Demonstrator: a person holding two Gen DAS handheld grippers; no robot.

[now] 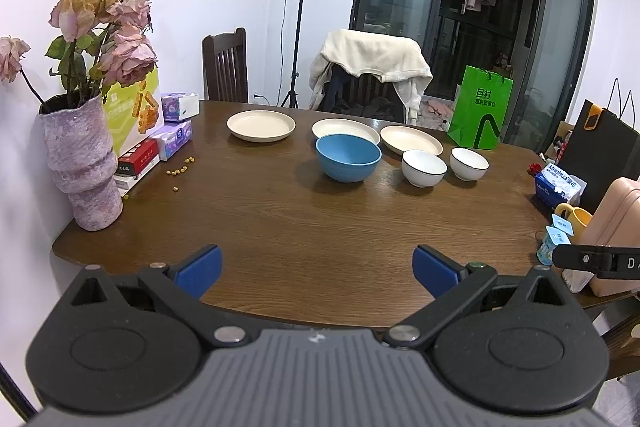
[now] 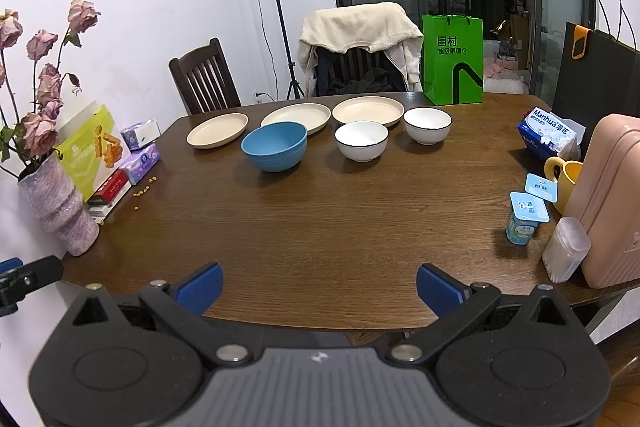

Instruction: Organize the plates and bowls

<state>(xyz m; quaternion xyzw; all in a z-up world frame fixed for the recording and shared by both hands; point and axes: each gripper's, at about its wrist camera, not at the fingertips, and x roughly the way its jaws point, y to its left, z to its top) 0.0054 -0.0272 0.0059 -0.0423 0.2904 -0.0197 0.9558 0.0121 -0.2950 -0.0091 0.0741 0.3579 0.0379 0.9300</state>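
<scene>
Three cream plates lie in a row along the far side of the wooden table point(image 1: 280, 227): a left plate point(image 1: 261, 125) point(image 2: 217, 130), a middle plate point(image 1: 345, 129) point(image 2: 298, 115) and a right plate point(image 1: 411, 140) point(image 2: 367, 111). A blue bowl point(image 1: 347, 157) point(image 2: 274, 146) stands in front of the middle plate. To its right stand two white bowls with dark rims point(image 1: 423, 167) point(image 1: 469, 163) point(image 2: 361, 140) point(image 2: 427, 125). My left gripper point(image 1: 318, 271) and my right gripper point(image 2: 319, 289) hover open over the near table edge, holding nothing, well short of the dishes.
A purple vase of dried roses point(image 1: 80, 163) point(image 2: 60, 203) and tissue boxes point(image 1: 176, 137) line the left edge. A yogurt cup point(image 2: 524, 217), yellow mug point(image 2: 566, 179), pink case point(image 2: 612, 203) and tissue pack point(image 2: 550, 133) crowd the right. A green bag point(image 2: 454, 61) and chairs stand behind.
</scene>
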